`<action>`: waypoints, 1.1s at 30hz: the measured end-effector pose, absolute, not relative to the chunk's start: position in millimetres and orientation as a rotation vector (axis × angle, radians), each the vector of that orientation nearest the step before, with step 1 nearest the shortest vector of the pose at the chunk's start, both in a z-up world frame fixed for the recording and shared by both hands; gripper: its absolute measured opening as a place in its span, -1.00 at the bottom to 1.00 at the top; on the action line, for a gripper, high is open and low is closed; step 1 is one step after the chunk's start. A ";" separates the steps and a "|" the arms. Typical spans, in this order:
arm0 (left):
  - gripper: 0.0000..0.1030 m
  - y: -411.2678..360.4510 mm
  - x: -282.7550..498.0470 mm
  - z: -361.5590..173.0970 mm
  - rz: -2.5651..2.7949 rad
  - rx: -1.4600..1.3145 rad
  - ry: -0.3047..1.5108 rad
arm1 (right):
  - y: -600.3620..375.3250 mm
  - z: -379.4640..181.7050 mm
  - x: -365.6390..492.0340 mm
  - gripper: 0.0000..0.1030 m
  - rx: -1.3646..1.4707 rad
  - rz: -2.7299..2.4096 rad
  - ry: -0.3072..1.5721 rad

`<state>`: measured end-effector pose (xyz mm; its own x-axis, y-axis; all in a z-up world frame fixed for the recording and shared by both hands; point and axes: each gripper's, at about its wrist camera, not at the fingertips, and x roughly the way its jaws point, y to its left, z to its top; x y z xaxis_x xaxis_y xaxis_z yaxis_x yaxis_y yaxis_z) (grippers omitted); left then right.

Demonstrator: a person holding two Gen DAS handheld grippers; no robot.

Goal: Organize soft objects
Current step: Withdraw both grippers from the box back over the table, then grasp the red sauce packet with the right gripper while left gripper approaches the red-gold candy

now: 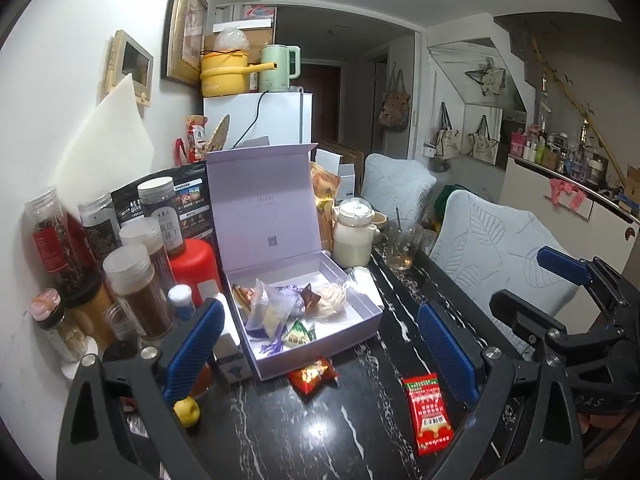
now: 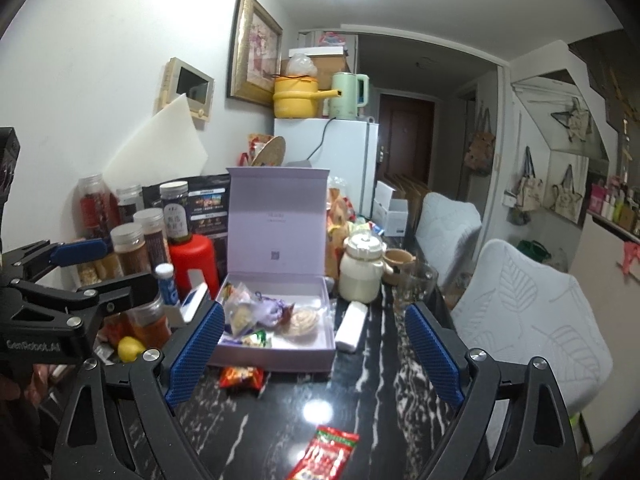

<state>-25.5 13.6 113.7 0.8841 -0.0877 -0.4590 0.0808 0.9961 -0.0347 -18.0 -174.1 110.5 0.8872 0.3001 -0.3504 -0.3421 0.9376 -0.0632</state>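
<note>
A lilac gift box (image 1: 362,322) sits open at the centre of both views on the black marbled table (image 1: 360,420), its lid upright. Inside lie soft wrapped snacks (image 1: 276,312) and a pale round bun (image 1: 331,298). A red-orange packet (image 1: 312,376) lies just in front of the box; a red sachet (image 1: 428,412) lies lower right. The left gripper (image 1: 328,348) and right gripper (image 2: 312,360) both stand wide, nothing between their blue pads.
</note>
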 end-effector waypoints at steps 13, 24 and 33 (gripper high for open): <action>0.92 5.1 -27.0 64.7 -0.198 -0.034 0.608 | -182.4 63.0 -46.7 0.83 -0.100 0.278 0.419; 0.92 5.4 -18.0 23.2 -0.203 -0.064 0.699 | -196.3 13.3 -48.5 0.83 -0.030 0.242 0.502; 0.92 5.9 1.2 -12.3 -0.185 -0.079 0.752 | -193.3 -24.7 -32.6 0.83 -0.071 0.233 0.575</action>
